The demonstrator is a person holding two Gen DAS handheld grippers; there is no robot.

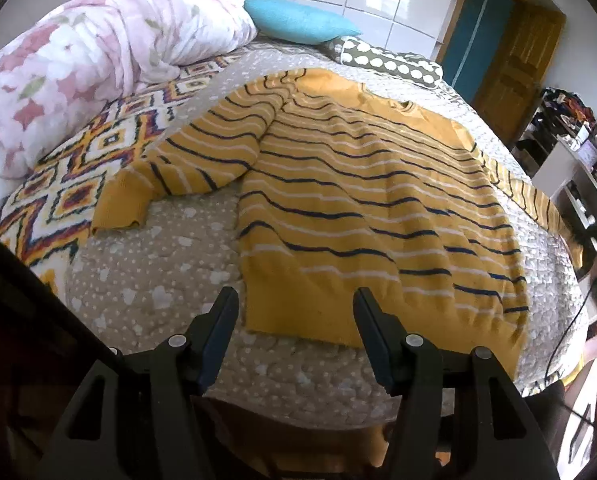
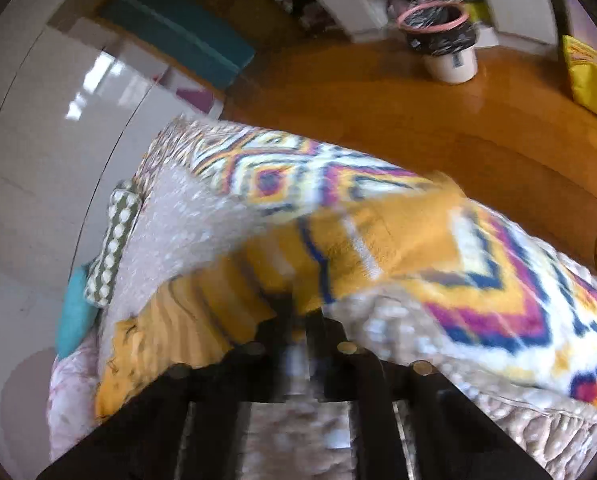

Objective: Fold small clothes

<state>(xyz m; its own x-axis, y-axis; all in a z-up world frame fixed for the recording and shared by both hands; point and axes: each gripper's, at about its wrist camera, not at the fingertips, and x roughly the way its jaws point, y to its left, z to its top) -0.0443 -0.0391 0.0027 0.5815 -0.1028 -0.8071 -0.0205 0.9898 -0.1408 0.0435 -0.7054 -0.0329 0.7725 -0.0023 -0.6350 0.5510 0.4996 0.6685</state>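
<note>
My left claw [image 1: 294,304] stands partly open with nothing between its fingers [image 1: 222,320] — it hovers just above the near hem of the yellow striped sweater [image 1: 362,200]. The sweater lies spread flat on the bed's dotted grey quilt [image 1: 158,264], one sleeve [image 1: 186,168] folded toward the patterned blanket [image 1: 70,184] at the left. A floral duvet [image 1: 78,60] and a blue cushion [image 1: 298,22] sit at the far end of the bed.

My right claw [image 2: 298,320] is blurred in its own view; its fingers appear drawn together, almost fully closed — whether they pinch the yellow fabric just ahead of them I cannot tell. A lined waste bin [image 2: 442,44] stands on the wooden floor [image 2: 378,112].
</note>
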